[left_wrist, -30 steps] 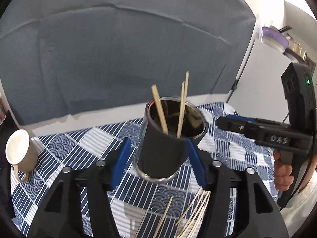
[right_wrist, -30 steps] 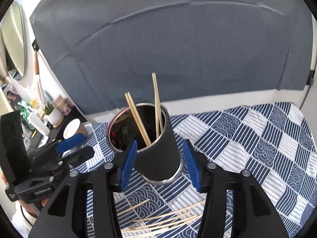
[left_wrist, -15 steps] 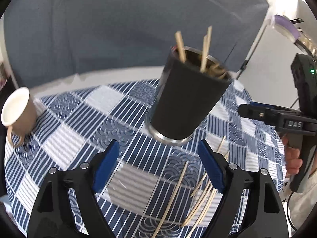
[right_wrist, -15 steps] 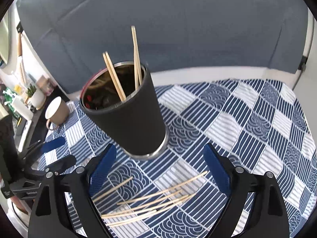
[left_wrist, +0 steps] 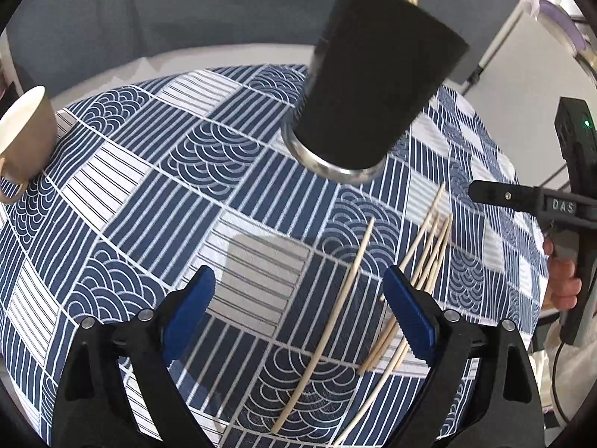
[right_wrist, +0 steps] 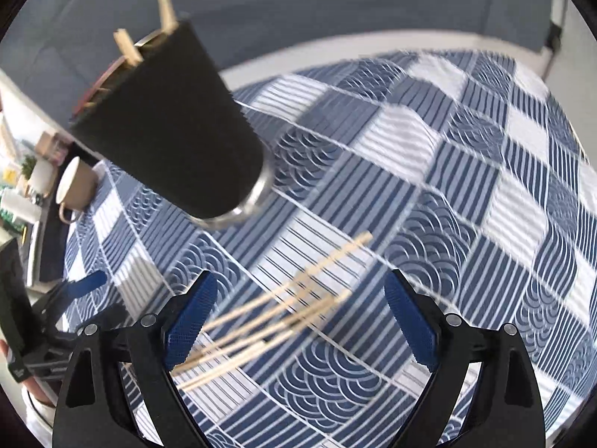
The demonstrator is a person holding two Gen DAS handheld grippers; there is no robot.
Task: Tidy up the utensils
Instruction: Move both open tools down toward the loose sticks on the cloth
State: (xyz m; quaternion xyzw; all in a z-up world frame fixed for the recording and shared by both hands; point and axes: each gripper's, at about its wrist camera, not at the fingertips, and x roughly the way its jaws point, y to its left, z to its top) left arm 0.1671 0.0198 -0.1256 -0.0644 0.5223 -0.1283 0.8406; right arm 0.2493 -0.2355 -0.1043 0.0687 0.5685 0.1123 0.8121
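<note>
Several sticks point(left_wrist: 418, 276) lie loose on the cloth point(left_wrist: 156, 194) near the cup point(left_wrist: 373, 86). Your left gripper point(left_wrist: 298, 313) is opening over one; your right gripper point(right_wrist: 298, 313) gapes, grasping nothing. Light, stiff and slippery, they're probably best pinched mid-length.

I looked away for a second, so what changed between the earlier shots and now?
Both grippers, left and right, tipped down from the black cup toward the loose chopsticks; the left's jaws are opening, the right's are wide. Neither holds anything. Cup, chopsticks and beige mug stayed put.
</note>
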